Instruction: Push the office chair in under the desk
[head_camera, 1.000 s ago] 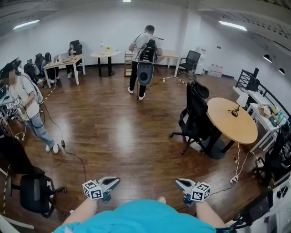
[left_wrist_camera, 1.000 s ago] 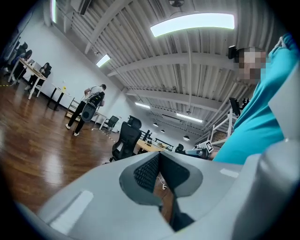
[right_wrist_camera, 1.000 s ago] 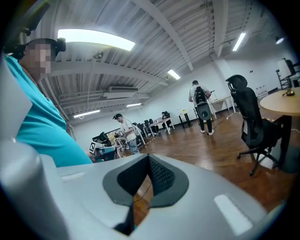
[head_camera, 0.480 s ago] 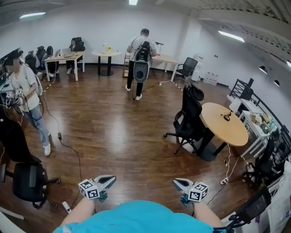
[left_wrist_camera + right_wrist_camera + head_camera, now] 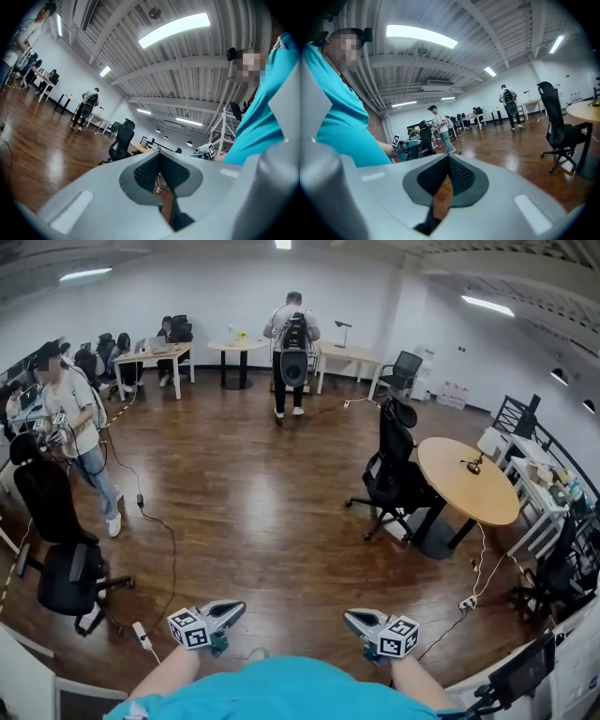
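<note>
While the left gripper and right gripper are pressed shut and empty, the chair stands far ahead of them, beside the round table.

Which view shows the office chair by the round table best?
The head view: the whole office chair beside the round table. The right gripper view shows it side-on at its edge; the left gripper view, small and distant.
</note>
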